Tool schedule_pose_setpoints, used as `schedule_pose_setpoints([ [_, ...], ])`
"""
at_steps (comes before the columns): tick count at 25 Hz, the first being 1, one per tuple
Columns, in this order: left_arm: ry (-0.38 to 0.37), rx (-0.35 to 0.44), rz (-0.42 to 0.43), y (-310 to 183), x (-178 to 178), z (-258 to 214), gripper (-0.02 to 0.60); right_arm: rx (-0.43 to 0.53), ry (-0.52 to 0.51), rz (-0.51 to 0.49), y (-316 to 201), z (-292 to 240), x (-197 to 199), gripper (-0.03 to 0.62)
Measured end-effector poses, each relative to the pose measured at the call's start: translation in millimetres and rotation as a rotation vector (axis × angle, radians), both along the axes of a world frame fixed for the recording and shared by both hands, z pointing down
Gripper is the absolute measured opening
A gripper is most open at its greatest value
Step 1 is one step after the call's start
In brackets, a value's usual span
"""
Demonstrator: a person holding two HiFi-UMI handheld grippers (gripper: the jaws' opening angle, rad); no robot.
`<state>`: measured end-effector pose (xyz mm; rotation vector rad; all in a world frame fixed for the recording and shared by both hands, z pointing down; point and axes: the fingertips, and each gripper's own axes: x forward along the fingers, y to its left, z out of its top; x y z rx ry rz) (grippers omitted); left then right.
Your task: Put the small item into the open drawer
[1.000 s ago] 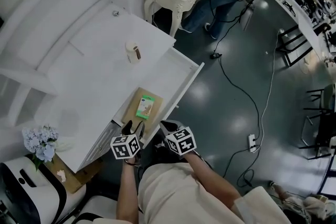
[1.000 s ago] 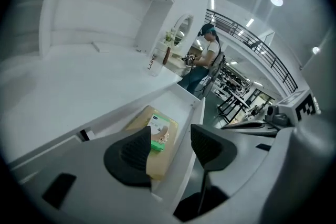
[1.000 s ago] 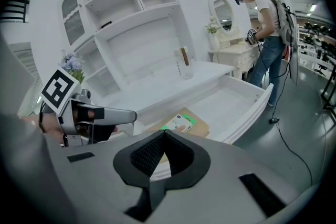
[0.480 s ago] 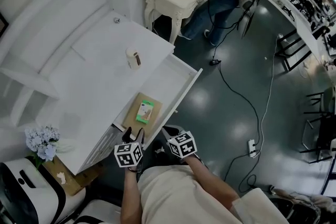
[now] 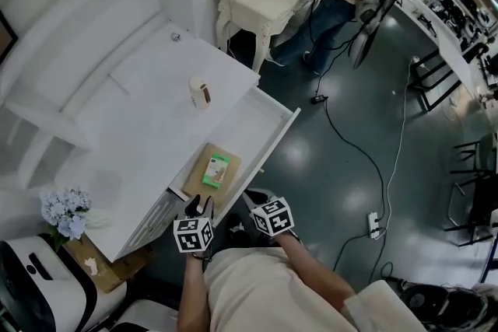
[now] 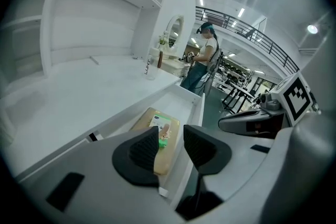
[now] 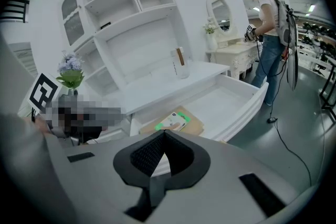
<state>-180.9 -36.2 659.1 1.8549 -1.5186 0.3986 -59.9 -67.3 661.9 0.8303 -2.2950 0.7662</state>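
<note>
Nearest the viewer, the left gripper (image 6: 170, 139) has jaws that have just been closing; a gap remains and nothing lies between them. Beside it, the right gripper (image 7: 164, 136) has its jaws together and empty. Just beyond both, the small item (image 5: 215, 169), a green-and-white packet, lies flat on a tan board (image 5: 196, 176) at the near end of the open drawer (image 5: 272, 148). Farther off, a bottle (image 5: 200, 92) stands upright on the white desktop (image 5: 132, 128).

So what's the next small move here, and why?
Probably draw the left gripper back from the open drawer: the green packet already lies inside on a brown board, and the jaws, which have just been closing, stand apart with nothing between them.
</note>
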Motion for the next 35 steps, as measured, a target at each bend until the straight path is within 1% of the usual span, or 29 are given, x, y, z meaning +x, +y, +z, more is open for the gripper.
schedule_pose_setpoints([
  [2, -0.006, 0.005, -0.004, -0.4, -1.5, -0.5, 0.143, 0.000, 0.002, -0.001, -0.9, 0.2, 0.0, 0.023],
  [4, -0.012, 0.016, -0.016, -0.7, -3.0, -3.0, 0.095, 0.000, 0.001, 0.000, -1.7, -1.3, 0.5, 0.024],
  [13, -0.019, 0.006, -0.027, 4.6, -2.4, -0.3, 0.017, -0.004, -0.005, 0.000, 1.2, -0.2, 1.9, 0.024],
  [25, 0.008, -0.037, -0.050, 23.4, 1.3, 12.8, 0.017, -0.008, 0.004, -0.012, 10.5, 4.0, 1.4, 0.025],
  [35, 0.022, -0.038, -0.046, 22.3, 4.9, 17.0, 0.017, 0.001, 0.013, -0.015, 10.7, 5.0, 2.5, 0.023],
])
